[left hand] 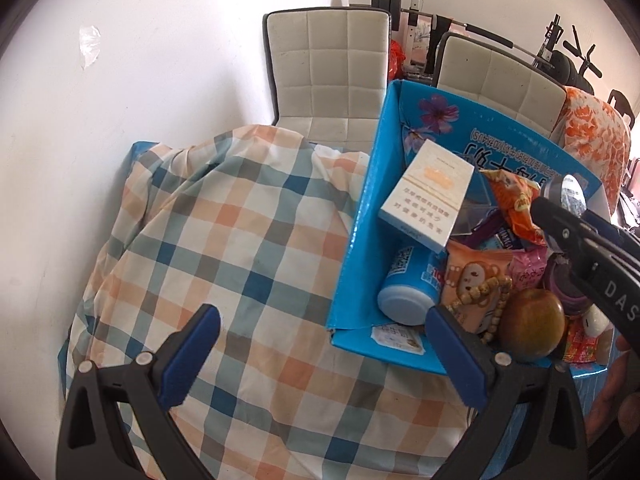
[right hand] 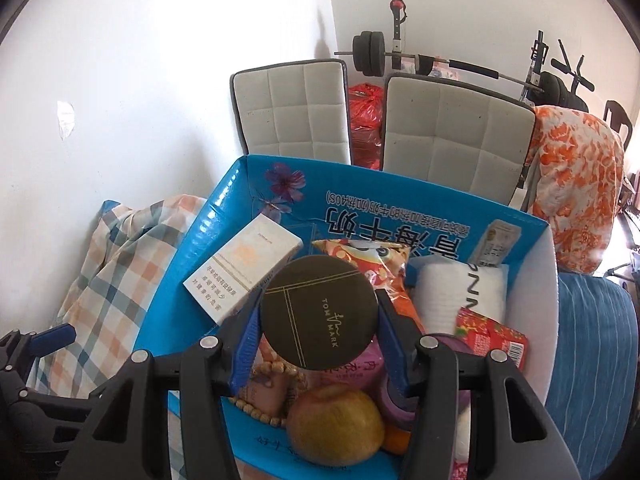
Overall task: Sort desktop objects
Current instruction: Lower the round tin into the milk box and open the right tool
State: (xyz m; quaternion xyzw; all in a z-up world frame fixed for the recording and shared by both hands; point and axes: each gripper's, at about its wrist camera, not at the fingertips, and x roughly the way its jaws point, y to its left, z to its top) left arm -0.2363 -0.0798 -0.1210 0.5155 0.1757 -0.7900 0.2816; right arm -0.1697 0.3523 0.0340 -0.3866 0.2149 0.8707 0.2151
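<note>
A blue cardboard box point(left hand: 360, 216) point(right hand: 192, 240) stands on the checked cloth point(left hand: 224, 240), full of items. Inside lie a white cigarette carton point(left hand: 426, 192) point(right hand: 244, 268), an apple point(left hand: 532, 324) point(right hand: 336, 424), a bead bracelet point(left hand: 480, 292), a blue can point(left hand: 412, 284), snack packets point(left hand: 516, 204) and a white pack point(right hand: 460, 292). My right gripper point(right hand: 318, 312) is shut on a round dark compact case point(right hand: 318, 312) marked TOM MARK, held above the box. It shows in the left wrist view point(left hand: 568, 216) at the right. My left gripper point(left hand: 320, 356) is open and empty over the cloth, beside the box's near left corner.
Two padded chairs point(left hand: 328, 72) point(right hand: 456, 136) stand behind the table against the white wall. An orange patterned quilt point(right hand: 576, 192) hangs at the right. Barbell equipment point(right hand: 400, 56) stands at the back. A blue striped cloth point(right hand: 592, 360) lies right of the box.
</note>
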